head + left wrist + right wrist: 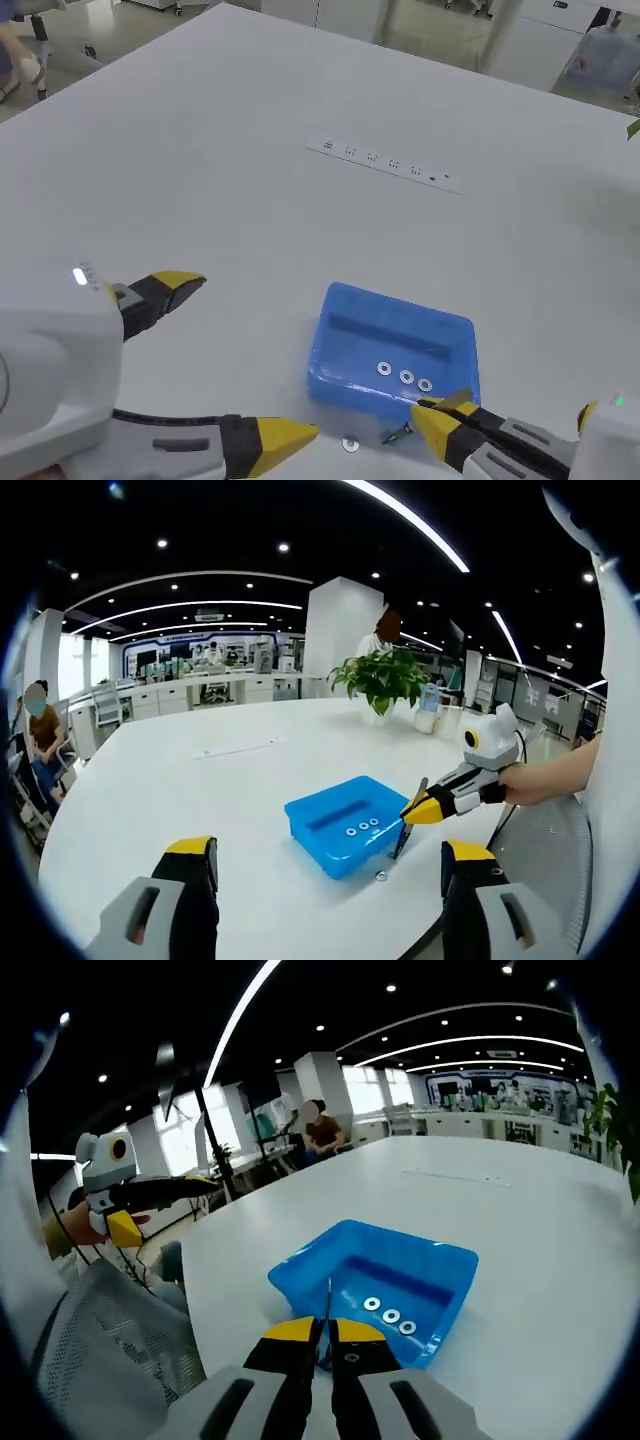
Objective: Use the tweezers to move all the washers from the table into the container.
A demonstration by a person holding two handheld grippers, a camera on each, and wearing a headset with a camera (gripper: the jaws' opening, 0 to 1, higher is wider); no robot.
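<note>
At the near edge of the white table the right gripper has its yellow-tipped jaws pinched together on a pair of slim tweezers, whose points slant down toward the tabletop. Just beside those points, on the side toward the left gripper and not touching them, one loose washer lies flat on the table. It is just in front of the container's near wall and outside it. The left gripper hangs over the table alongside with its jaws spread wide and nothing between them, well clear of both the tweezers and the loose washer. Beyond that washer sits the blue container, a shallow rectangular tray. Three washers lie in a short row on its floor, close to the near wall. Farther back a socket strip is set flush in the tabletop, and at the table's far side stands a potted plant.
</note>
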